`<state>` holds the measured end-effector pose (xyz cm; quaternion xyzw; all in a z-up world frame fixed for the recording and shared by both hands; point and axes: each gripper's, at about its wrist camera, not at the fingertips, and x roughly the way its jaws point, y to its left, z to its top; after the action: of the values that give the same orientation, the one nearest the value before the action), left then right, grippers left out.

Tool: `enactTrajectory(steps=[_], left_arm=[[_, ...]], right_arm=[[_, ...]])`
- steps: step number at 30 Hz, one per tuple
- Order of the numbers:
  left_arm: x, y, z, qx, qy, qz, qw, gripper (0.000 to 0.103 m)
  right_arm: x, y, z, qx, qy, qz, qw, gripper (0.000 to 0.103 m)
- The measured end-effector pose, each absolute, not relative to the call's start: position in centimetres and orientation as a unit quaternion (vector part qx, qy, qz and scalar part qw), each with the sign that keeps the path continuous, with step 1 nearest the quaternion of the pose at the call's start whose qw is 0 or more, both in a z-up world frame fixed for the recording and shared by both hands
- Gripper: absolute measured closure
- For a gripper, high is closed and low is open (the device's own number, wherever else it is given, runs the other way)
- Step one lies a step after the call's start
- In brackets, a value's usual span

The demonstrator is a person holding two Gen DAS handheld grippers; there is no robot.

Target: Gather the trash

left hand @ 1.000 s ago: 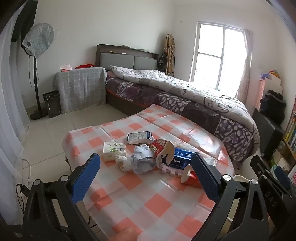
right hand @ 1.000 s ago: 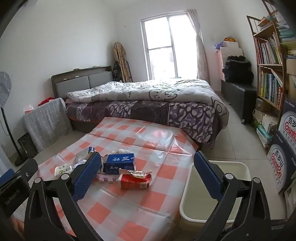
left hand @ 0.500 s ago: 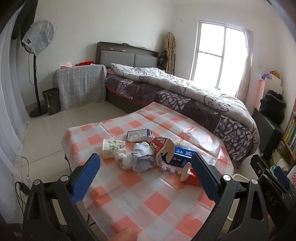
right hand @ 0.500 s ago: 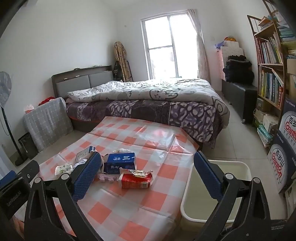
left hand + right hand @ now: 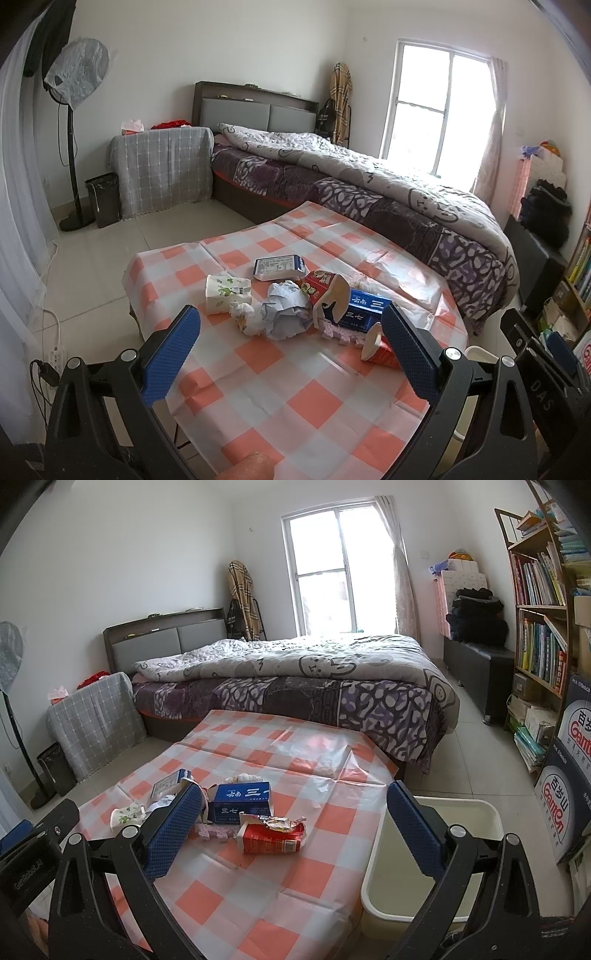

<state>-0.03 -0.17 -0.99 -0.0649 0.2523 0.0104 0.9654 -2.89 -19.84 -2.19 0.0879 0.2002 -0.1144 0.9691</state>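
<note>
Both grippers, left point(image 5: 291, 350) and right point(image 5: 293, 830), hang above the table point(image 5: 310, 398) with jaws spread wide, holding nothing. The bin point(image 5: 436, 864) stands just beside the table's right edge. Mid-table lies the trash: red carton point(image 5: 273, 837), blue box point(image 5: 242, 801), crumpled paper point(image 5: 286, 314), tissue pack point(image 5: 227, 293). Beyond stands the bed point(image 5: 314, 679).

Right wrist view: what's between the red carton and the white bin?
Only bare checkered tablecloth between the red carton and the white bin, shown in the right wrist view.
</note>
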Motion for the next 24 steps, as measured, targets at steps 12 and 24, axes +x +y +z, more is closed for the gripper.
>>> enactTrajectory(steps=[12, 24], left_arm=[[-0.01, -0.15, -0.92, -0.066, 0.252, 0.010, 0.965, 0.007], [-0.04, 0.09, -1.06, -0.067, 0.254, 0.010, 0.965, 0.007]], right_arm=[[-2.89, -19.85, -2.23, 0.087, 0.200, -0.115, 0.969, 0.007], [-2.93, -19.79, -2.21, 0.088, 0.201, -0.114, 0.969, 0.007]])
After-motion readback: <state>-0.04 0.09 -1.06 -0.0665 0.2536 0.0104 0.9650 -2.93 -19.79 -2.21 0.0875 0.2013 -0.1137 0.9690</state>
